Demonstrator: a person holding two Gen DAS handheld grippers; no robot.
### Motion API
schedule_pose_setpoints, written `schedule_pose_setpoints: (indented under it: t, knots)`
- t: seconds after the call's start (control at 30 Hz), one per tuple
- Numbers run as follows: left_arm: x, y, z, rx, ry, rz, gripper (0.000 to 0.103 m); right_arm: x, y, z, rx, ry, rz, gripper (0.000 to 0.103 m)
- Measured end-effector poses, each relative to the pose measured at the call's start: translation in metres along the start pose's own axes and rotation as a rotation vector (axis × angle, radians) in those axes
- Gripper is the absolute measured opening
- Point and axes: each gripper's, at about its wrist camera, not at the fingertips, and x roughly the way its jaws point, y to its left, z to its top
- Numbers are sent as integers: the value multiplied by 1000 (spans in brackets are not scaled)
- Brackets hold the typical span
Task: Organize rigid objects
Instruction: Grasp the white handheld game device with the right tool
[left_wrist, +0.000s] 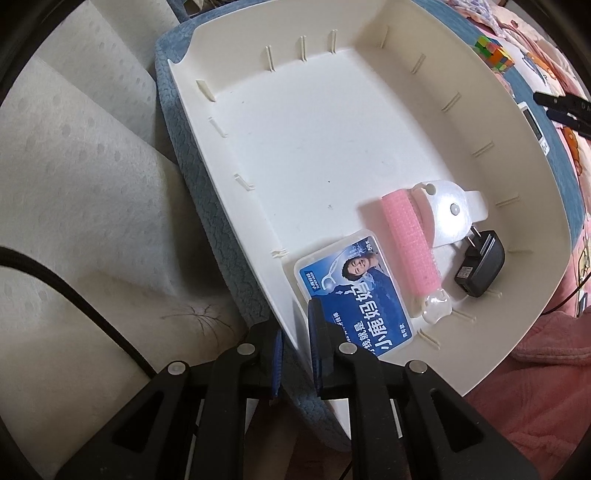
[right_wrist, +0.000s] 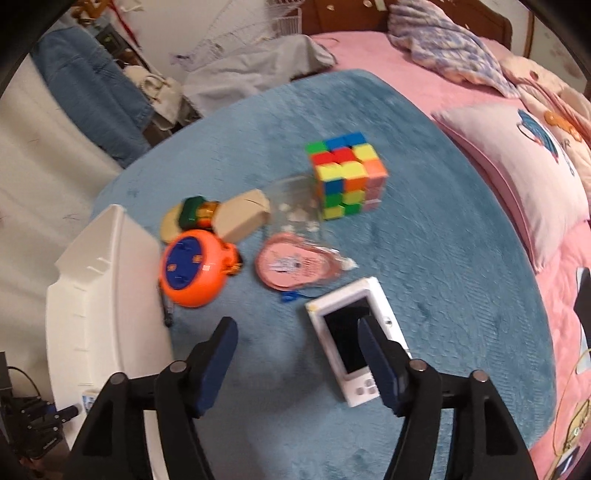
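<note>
My left gripper is shut on the near side wall of the white bin, with one finger outside and one inside. On the bin's floor lie a blue floss box, a pink hair roller, a white round clip and a black charger plug. My right gripper stands open over the blue blanket with nothing between its fingers. A white handheld device lies just under its right finger. Beyond are a colour cube, an orange round reel, a pink pouch and a beige block.
The bin's corner sits left of the right gripper. Pink bedding and a pillow border the blanket on the right. White quilted cloth lies left of the bin. The right gripper's fingers show past the bin's far rim.
</note>
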Motion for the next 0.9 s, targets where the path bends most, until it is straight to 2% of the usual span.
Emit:
schedule_pose_setpoints:
  t: [0.3, 0.37, 0.77, 0.9]
  knots:
    - [8, 6, 1, -53, 8, -2, 12, 35, -25, 4, 0, 117, -56, 73]
    - [10, 8, 1, -73, 6, -4, 12, 39, -26, 5, -21, 122, -68, 77]
    - [11, 18, -4, -160, -7, 14, 12, 66, -33, 8, -106, 214, -93, 77]
    - [11, 16, -5, -168, -8, 31, 12, 67, -34, 9, -137, 221, -106, 69]
